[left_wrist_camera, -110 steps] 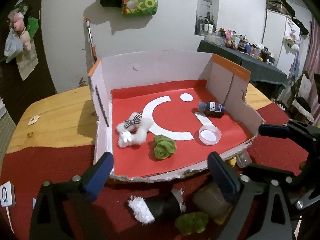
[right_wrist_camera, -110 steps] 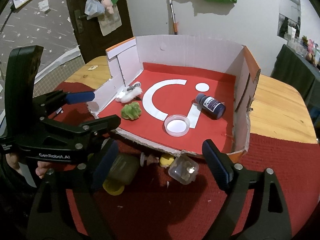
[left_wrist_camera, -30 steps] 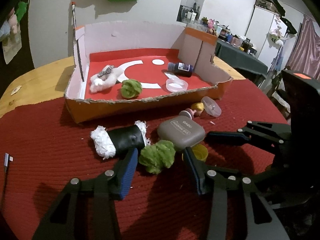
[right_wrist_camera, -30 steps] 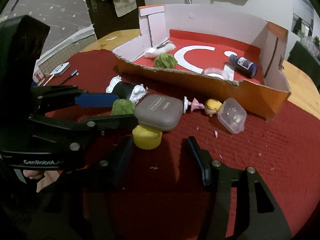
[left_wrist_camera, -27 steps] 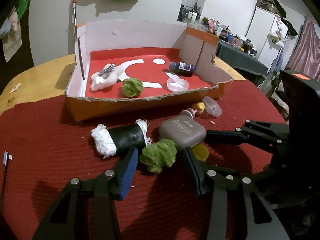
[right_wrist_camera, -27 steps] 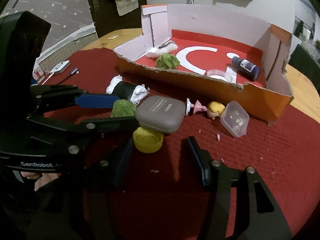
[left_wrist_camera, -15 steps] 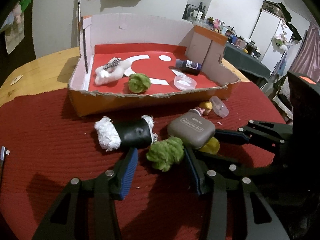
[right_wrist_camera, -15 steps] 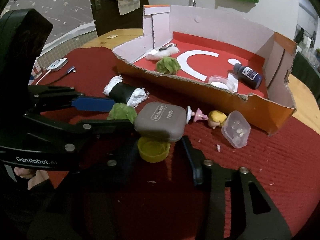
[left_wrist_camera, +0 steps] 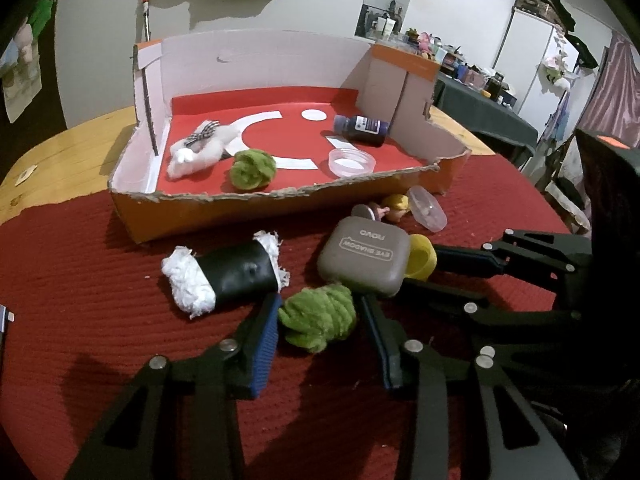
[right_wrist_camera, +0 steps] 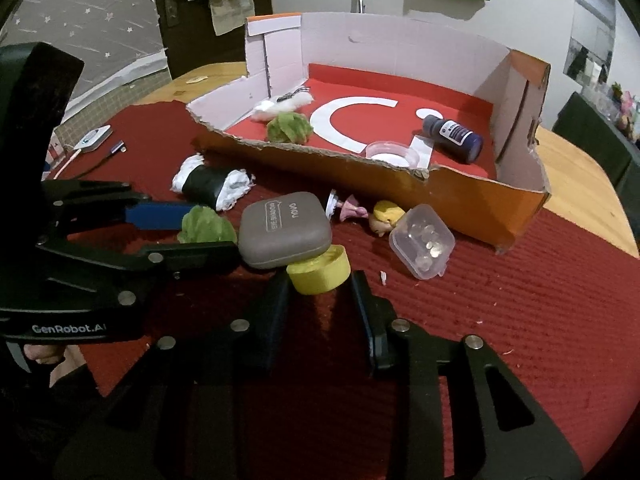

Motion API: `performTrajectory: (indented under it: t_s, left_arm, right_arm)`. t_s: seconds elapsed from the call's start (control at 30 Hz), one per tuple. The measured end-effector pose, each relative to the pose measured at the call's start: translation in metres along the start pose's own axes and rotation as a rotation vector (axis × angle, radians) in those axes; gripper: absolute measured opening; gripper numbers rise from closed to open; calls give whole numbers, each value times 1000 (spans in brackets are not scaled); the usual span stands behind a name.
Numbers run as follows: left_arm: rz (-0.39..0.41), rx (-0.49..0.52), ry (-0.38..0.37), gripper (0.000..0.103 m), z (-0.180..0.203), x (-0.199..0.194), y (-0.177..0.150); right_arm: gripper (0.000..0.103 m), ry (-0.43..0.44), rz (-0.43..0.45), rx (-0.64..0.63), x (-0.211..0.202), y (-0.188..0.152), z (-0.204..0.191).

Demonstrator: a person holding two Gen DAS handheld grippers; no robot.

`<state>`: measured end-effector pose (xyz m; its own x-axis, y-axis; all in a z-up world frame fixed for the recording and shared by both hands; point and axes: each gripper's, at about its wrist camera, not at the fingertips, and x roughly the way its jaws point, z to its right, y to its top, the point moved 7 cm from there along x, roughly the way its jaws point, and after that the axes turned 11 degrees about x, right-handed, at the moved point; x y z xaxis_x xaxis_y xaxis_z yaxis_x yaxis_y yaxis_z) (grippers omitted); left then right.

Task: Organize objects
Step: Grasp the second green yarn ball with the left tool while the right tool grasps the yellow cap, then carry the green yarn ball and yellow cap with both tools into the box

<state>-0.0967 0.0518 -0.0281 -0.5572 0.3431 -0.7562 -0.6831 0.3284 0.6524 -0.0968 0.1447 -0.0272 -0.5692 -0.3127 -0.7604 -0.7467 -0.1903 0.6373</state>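
- Red cloth (left_wrist_camera: 80, 288) covers my end of the wooden table, and the torn cardboard box (left_wrist_camera: 256, 206) with its red floor sits across the far edge of it.
- Already lying in the box, as I judge the sorted share: a white plush (left_wrist_camera: 198, 148), a green pom-pom (left_wrist_camera: 253, 168), a dark blue bottle (left_wrist_camera: 362, 130) on its side and a clear round lid (left_wrist_camera: 351, 162).
- Left out on the cloth: the black roll with white ends (left_wrist_camera: 224, 276), a grey eye-shadow case (left_wrist_camera: 366, 254), a yellow cap (right_wrist_camera: 320, 270) tucked partly under that case, a small doll (right_wrist_camera: 370, 211) lying flat, and a clear little container (right_wrist_camera: 422, 247) just beside the doll.
- My left gripper (left_wrist_camera: 318, 332) is spread wide around a second green pom-pom (left_wrist_camera: 318, 318); the blue pad touches or nearly touches one side, the other finger stands just clear, so nothing is gripped yet.
- My right gripper (right_wrist_camera: 318, 294) is likewise unclenched, its fingers either side of the yellow cap and not pressing it.
- By my count four things are in and six are out, so under half is done; both hands seem about to close on their next piece.
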Motion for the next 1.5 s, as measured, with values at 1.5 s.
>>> performTrajectory:
  t_s: [1.5]
  left_arm:
    - [33, -6, 3, 35, 1, -11, 0]
  right_arm:
    - [29, -2, 31, 12, -10, -2, -3]
